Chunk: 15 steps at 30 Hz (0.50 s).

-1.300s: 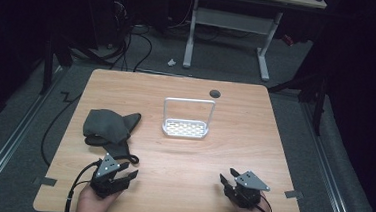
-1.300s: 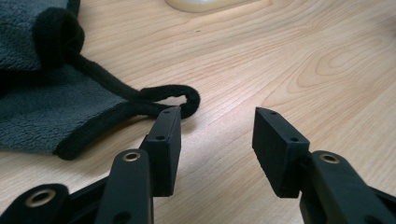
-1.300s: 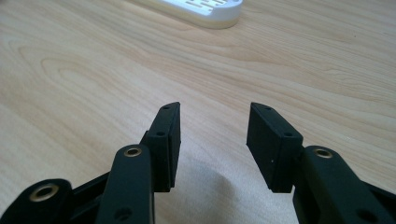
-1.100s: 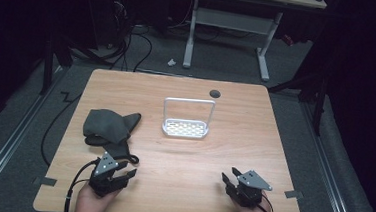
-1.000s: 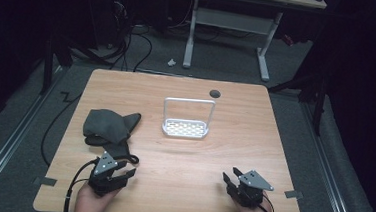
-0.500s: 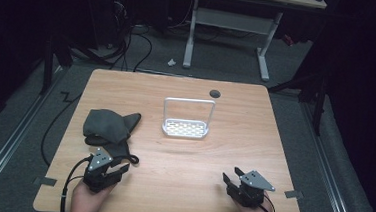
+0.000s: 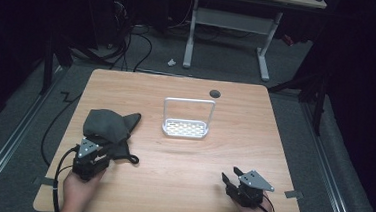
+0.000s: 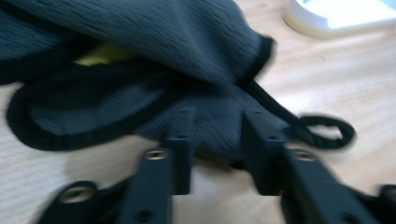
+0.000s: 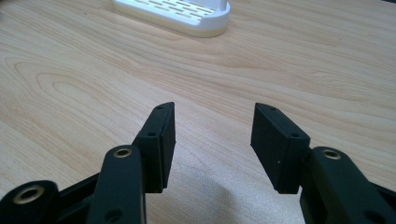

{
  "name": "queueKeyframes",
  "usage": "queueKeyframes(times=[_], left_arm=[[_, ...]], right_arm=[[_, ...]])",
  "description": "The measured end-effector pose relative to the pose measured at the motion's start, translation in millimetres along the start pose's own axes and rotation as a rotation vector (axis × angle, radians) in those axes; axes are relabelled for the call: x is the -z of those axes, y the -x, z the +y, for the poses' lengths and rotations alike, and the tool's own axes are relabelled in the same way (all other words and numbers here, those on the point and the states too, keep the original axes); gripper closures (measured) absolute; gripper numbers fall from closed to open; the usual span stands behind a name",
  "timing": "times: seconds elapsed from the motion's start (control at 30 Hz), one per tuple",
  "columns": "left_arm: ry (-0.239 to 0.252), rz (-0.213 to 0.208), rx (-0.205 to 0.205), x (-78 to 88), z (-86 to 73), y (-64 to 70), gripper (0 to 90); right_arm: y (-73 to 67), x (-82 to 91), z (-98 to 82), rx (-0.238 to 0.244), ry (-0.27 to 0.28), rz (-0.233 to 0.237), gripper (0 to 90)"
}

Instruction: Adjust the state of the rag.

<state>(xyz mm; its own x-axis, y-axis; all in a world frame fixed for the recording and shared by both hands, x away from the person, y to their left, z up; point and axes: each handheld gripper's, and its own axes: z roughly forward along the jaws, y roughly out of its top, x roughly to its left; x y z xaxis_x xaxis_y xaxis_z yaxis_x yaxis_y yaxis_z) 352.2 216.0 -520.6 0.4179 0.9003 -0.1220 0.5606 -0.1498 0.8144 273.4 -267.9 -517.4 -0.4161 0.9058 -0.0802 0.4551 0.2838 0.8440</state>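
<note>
- The left hand-held gripper (image 8: pixel 217 140) sits right at the near edge of the dark grey cloth bag (image 7: pixel 107 125), which lies crumpled on the left side of the tabletop (image 7: pixel 181 180), well apart from the white rack (image 7: pixel 186 127) in the middle.
- In the left gripper view its two black jaws stand apart with a fold of the bag's fabric between their tips. The jaws have just been opening a touch after closing in, and the picture is blurred, so I can't say the pads actually press the cloth; it looks to me like an approach, not a hold.
- A black drawstring loop (image 8: pixel 322 133) trails from the bag toward the right jaw, and a bit of yellow (image 8: pixel 95 55) peeks from inside the bag's mouth.
- The right hand-held gripper (image 7: pixel 231 179) rests low at the near right of the tabletop, jaws spread and empty, with bare wood between them in its own view and the rack farther off.
- My reading: the step in hand is the first grab of the bag, with the left side leading and the right waiting.
- The next move seems to call for pushing the left jaws a little deeper over the hem, then closing firmly so the thin fabric doesn't slip out.
- The cord loop could get pinched instead of the cloth, so the aim wants care.
</note>
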Motion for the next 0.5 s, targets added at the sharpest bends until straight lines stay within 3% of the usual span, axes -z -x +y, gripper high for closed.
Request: queueKeyframes(times=[0.13,0.23,0.33,0.5], left_arm=[[-0.025,0.014,0.001,-11.8,5.2,-0.7,47.5],[-0.059,0.035,-0.009,-21.5,5.2,2.2,46.6],[-0.092,0.058,-0.040,-27.8,4.8,7.3,53.3],[-0.099,0.079,-0.084,-26.9,2.2,13.2,70.3]], right_arm=[[-0.8,-0.6,0.0,0.003,-0.002,0.003,50.4],[-1.7,-0.6,-0.2,0.007,-0.004,0.001,50.4],[-1.3,-1.3,-0.2,0.006,-0.005,0.001,50.5],[-1.1,-1.9,-0.3,0.008,-0.008,0.000,50.6]])
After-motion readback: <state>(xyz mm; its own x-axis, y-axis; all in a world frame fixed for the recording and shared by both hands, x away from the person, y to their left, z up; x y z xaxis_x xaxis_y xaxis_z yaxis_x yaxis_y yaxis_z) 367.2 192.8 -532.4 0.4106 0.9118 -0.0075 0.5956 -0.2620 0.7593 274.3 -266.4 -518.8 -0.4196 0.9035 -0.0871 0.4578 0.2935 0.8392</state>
